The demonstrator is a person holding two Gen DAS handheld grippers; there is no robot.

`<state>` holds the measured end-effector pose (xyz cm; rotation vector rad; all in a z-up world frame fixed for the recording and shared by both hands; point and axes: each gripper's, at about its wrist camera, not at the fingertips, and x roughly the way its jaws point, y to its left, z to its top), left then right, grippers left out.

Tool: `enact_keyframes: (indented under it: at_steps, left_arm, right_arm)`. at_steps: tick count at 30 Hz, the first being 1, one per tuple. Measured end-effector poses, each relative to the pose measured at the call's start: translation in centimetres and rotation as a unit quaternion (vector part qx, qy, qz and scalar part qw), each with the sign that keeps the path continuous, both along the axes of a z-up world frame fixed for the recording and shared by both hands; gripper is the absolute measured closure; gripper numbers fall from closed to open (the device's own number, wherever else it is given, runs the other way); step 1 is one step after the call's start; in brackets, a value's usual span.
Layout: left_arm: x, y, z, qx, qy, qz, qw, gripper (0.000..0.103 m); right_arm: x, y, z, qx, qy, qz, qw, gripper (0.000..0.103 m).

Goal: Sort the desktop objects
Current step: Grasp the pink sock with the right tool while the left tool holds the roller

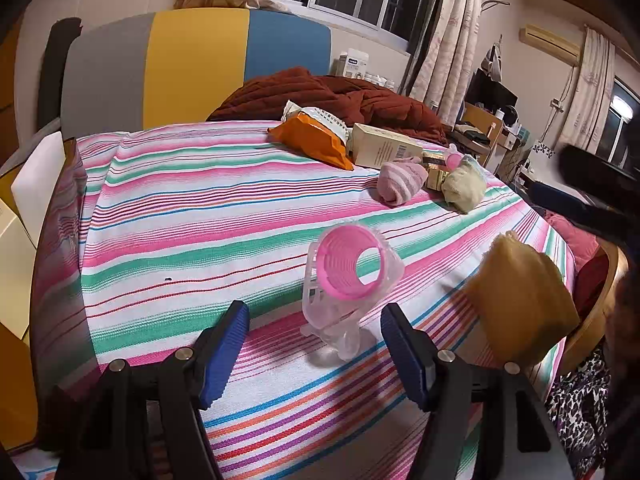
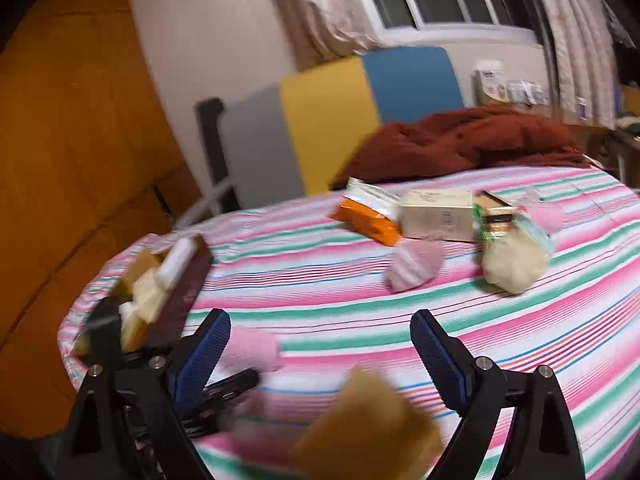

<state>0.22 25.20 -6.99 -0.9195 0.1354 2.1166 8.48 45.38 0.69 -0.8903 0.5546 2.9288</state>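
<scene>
A pink hair roller in a clear plastic clip (image 1: 348, 276) lies on the striped cloth (image 1: 200, 208), just ahead of my left gripper (image 1: 315, 312), which is open and holds nothing. To its right, a mustard-yellow soft pad (image 1: 520, 300) looks raised above the cloth edge. In the right wrist view the same pad (image 2: 372, 428) is blurred, low between the fingers of my right gripper (image 2: 320, 320). That gripper is open and its pads do not touch the pad. The roller (image 2: 252, 348) shows there as a pink blur.
At the far side lie an orange snack bag (image 1: 312, 140), a beige box (image 1: 384, 146), a pink striped sock (image 1: 400, 182) and a pale green sock (image 1: 464, 188). A dark tray (image 2: 188, 280) with yellow and white pieces sits at the left. A rust blanket (image 1: 328, 96) is behind.
</scene>
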Motion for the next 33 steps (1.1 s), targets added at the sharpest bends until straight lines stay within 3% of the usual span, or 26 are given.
enact_keyframes:
  at_steps: [7,10,17,20,22,27,33]
  left_arm:
    - [-0.1,0.0,0.0,0.003,-0.002,0.0,1.0,0.034]
    - [-0.1,-0.1,0.0,0.004,-0.003,0.0,1.0,0.034]
    - [-0.1,-0.1,0.0,0.007,-0.004,-0.003,1.0,0.031]
    - [-0.1,-0.1,0.0,0.007,-0.004,-0.004,1.0,0.031]
    - [-0.1,-0.1,0.0,0.007,-0.004,-0.004,1.0,0.031]
    - [-0.1,-0.2,0.0,0.008,-0.004,-0.005,1.0,0.031]
    - [-0.1,-0.3,0.0,0.008,-0.004,-0.005,0.9999,0.031]
  right_arm:
    - [-6.4,3.7,-1.5,0.003,-0.082,-0.056,0.995,0.011]
    - [-9.5,5.2,-2.5,0.014,-0.137,-0.053,0.989,0.013]
    - [-13.3,7.4,-3.5,0.038,-0.189,-0.06,0.979,0.017]
    - [-14.5,7.5,-4.4,0.048,-0.218,-0.046,0.974,0.024]
    - [-15.1,7.6,-5.3,0.048,-0.242,-0.032,0.969,0.04]
    - [-14.3,7.4,-5.0,0.075,-0.229,-0.026,0.97,0.046]
    - [-11.1,5.8,-1.9,0.117,-0.164,-0.028,0.979,0.047]
